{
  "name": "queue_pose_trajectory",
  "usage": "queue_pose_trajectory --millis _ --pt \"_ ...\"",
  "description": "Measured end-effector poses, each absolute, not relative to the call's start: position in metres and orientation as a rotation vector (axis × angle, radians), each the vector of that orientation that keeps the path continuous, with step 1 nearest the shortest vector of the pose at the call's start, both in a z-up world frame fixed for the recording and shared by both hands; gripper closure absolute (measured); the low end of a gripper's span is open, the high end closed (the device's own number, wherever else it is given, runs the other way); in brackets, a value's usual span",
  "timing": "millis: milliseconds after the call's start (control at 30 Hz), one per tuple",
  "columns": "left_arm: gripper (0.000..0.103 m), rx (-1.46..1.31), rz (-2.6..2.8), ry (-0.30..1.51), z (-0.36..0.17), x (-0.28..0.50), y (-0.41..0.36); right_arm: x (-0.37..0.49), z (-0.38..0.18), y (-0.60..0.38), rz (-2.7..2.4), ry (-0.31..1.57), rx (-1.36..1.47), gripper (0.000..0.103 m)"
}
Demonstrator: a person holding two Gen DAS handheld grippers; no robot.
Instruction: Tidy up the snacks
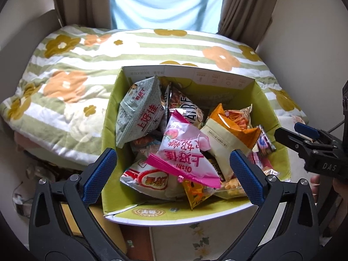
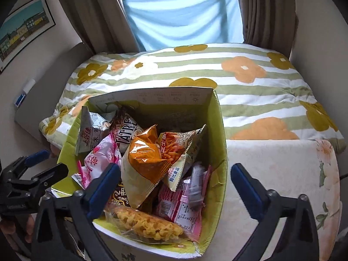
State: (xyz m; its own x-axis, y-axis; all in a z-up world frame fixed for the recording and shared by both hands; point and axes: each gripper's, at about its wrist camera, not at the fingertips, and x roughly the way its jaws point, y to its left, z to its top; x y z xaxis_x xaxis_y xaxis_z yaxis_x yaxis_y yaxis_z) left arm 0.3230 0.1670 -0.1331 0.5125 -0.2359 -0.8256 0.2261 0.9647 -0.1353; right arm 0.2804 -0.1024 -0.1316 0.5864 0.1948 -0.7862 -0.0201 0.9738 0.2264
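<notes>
Many snack bags, heaped loose in one green box (image 1: pixel 111 117): pink bag (image 1: pixel 184 152) on top, orange bag (image 2: pixel 145 158), grey-green bag (image 1: pixel 139 113), corn-puff pack (image 2: pixel 148 226). Box stands before a flowered quilt (image 2: pixel 250 80). Left gripper (image 1: pixel 174 171) and right gripper (image 2: pixel 176 187) hover over the near rim, jaws apart, holding nothing. Stage, by judgement: snacks either gathered in, or awaiting sorting out; the scene fits both.
</notes>
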Motion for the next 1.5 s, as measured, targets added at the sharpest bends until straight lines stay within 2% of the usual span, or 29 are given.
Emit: queue_pose_trajectory --millis 233,433,700,967,1200,1500 --pt "0.0 -0.027 -0.284 0.976 -0.126 0.317 0.173 0.268 -0.128 -0.102 0.082 0.941 0.214 0.001" --pt "0.0 -0.02 -0.269 0.885 -0.092 0.293 0.165 0.249 -0.102 -0.103 0.095 0.88 0.173 0.001" --pt "0.0 -0.01 -0.238 0.681 -0.018 0.219 0.133 0.19 -0.026 -0.139 0.073 0.719 0.141 0.001" --pt "0.0 -0.046 -0.206 0.567 0.019 0.131 0.104 0.103 0.019 -0.174 -0.009 0.584 0.079 0.001" --pt "0.0 -0.005 -0.171 0.561 0.011 0.082 0.078 0.048 0.012 -0.187 -0.053 0.549 0.054 0.001" --pt "0.0 0.026 -0.175 0.539 0.017 0.058 0.061 0.024 0.006 -0.208 -0.071 0.538 0.09 0.001"
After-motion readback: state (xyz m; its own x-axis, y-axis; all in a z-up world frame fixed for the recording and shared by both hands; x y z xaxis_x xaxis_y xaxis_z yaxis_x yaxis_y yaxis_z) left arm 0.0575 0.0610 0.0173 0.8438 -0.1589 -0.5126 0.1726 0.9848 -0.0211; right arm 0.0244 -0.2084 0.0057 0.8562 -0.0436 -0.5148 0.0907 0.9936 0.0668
